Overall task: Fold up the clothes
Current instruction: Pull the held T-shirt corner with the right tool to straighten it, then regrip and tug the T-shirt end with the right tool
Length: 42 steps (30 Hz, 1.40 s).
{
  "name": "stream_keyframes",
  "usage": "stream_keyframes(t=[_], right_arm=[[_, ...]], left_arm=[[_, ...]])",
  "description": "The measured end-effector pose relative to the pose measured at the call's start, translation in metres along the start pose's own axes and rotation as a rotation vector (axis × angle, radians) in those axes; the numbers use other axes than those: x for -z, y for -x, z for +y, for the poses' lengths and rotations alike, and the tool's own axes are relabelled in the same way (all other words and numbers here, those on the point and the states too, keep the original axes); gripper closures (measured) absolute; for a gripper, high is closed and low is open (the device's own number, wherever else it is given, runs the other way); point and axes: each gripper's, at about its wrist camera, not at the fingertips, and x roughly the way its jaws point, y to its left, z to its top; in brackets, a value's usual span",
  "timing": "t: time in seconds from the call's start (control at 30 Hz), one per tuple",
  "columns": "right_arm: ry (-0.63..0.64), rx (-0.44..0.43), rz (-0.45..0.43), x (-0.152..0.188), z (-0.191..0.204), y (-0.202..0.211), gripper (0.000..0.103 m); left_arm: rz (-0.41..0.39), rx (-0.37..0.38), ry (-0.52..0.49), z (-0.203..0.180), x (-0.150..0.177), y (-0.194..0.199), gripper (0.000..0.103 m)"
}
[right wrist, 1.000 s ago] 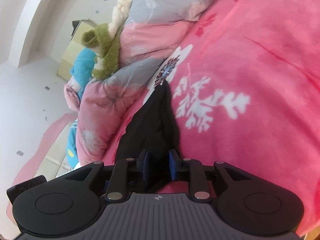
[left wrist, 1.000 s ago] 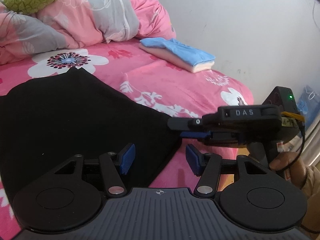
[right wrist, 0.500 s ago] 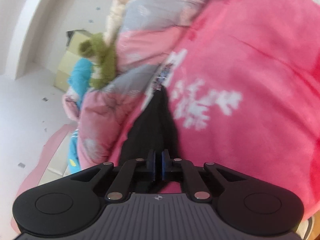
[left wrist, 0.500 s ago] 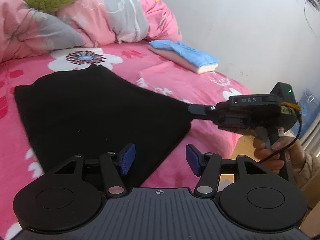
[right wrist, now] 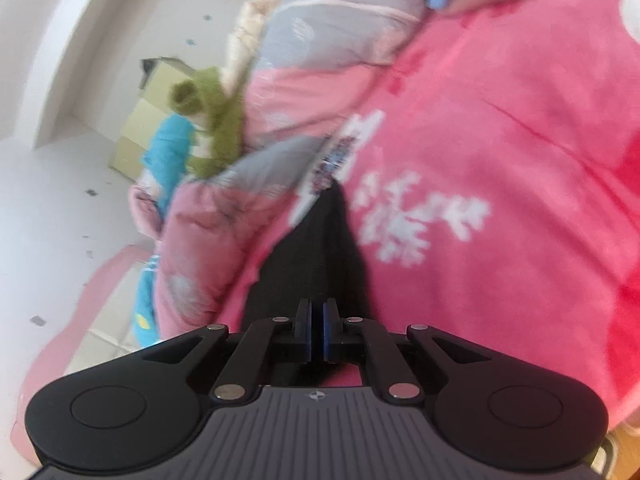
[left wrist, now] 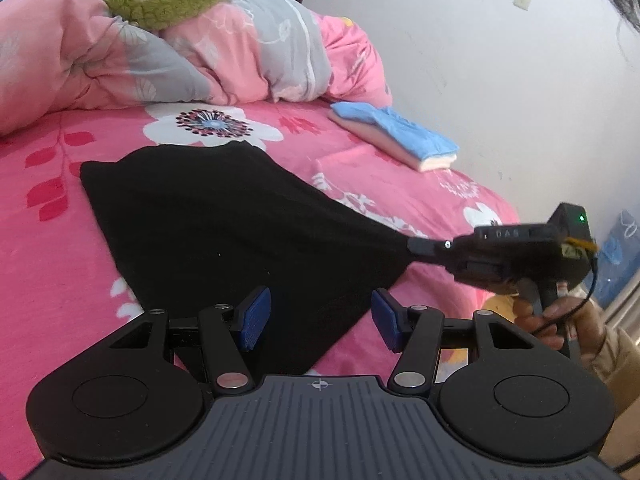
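Black flat cloth garment [left wrist: 240, 232] lies on the pink floral bed [left wrist: 48, 240], one corner pinched by the right tongs [right wrist: 316, 330]; only the left view shows the left tongs [left wrist: 320, 322] gaping, empty.

a white wall [left wrist: 500, 80] fills the upper right of the left wrist view. a bed with a pink floral sheet [left wrist: 60, 240] spans the middle, a rumpled pink and grey quilt [left wrist: 200, 52] heaped at the upper left.

The right gripper [right wrist: 316, 330] is now squeezed tight on a corner of the black cloth [left wrist: 224, 232]; before, its jaws were apart. The corner is now pulled up and out to the side. The left gripper [left wrist: 318, 322] sits farther back, so more cloth shows.
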Motion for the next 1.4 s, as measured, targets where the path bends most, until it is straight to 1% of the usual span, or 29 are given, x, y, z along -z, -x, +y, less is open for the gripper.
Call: stream_keyframes(t=[0.07, 0.13, 0.2, 0.23, 0.3, 0.37, 0.43, 0.5, 0.6, 0.7, 0.77, 0.9, 1.0, 1.07, 1.13, 1.17, 1.2, 1.3, 1.4], right_arm=[[0.004, 0.013, 0.007, 0.002, -0.002, -0.003, 0.098], [0.035, 0.039, 0.018, 0.002, 0.0, -0.004, 0.098], [0.075, 0.09, 0.038, 0.001, 0.001, -0.005, 0.094], [0.099, 0.112, 0.04, 0.0, 0.003, -0.004, 0.092], [0.153, 0.145, 0.028, -0.004, 0.009, 0.002, 0.077], [0.213, 0.154, 0.005, -0.013, 0.018, 0.006, 0.076], [0.263, 0.135, 0.003, -0.025, 0.028, 0.002, 0.076], [0.306, 0.11, 0.02, -0.038, 0.039, -0.013, 0.075], [0.356, 0.079, 0.081, -0.055, 0.051, -0.046, 0.075], [0.418, 0.09, 0.133, -0.066, 0.061, -0.08, 0.075], [0.428, 0.101, 0.163, -0.071, 0.06, -0.1, 0.075], [0.436, 0.126, 0.222, -0.082, 0.056, -0.141, 0.075], [0.409, 0.14, 0.238, -0.089, 0.046, -0.16, 0.075], [0.377, 0.132, 0.244, -0.093, 0.039, -0.168, 0.075], [0.359, 0.121, 0.236, -0.096, 0.036, -0.174, 0.079], [0.365, 0.117, 0.228, -0.097, 0.037, -0.174, 0.084], [0.376, 0.115, 0.217, -0.097, 0.038, -0.174, 0.09], [0.443, 0.092, 0.178, -0.093, 0.05, -0.169, 0.097], [0.523, 0.073, 0.152, -0.088, 0.065, -0.163, 0.1]], left_arm=[[-0.011, -0.005, 0.001, 0.001, -0.002, -0.005, 0.047], [-0.016, -0.019, 0.007, 0.003, -0.004, -0.013, 0.047], [-0.019, -0.031, 0.016, 0.004, -0.005, -0.02, 0.047], [-0.022, -0.03, 0.02, 0.005, -0.005, -0.022, 0.047], [-0.033, -0.028, 0.028, 0.007, -0.006, -0.023, 0.047], [-0.05, -0.028, 0.044, 0.01, -0.009, -0.025, 0.047], [-0.064, -0.03, 0.08, 0.015, -0.014, -0.028, 0.047], [-0.078, -0.036, 0.129, 0.021, -0.023, -0.033, 0.047], [-0.109, -0.078, 0.185, 0.03, -0.04, -0.045, 0.047], [-0.123, -0.094, 0.243, 0.042, -0.051, -0.062, 0.048], [-0.129, -0.101, 0.274, 0.05, -0.056, -0.072, 0.048], [-0.118, -0.139, 0.276, 0.06, -0.052, -0.088, 0.05], [-0.121, -0.148, 0.267, 0.062, -0.045, -0.093, 0.05], [-0.132, -0.145, 0.264, 0.062, -0.043, -0.092, 0.05], [-0.136, -0.141, 0.271, 0.063, -0.044, -0.091, 0.05], [-0.139, -0.138, 0.275, 0.063, -0.043, -0.091, 0.05], [-0.143, -0.134, 0.279, 0.064, -0.043, -0.09, 0.05], [-0.156, -0.127, 0.289, 0.065, -0.041, -0.09, 0.05], [-0.167, -0.123, 0.298, 0.066, -0.04, -0.09, 0.05]])
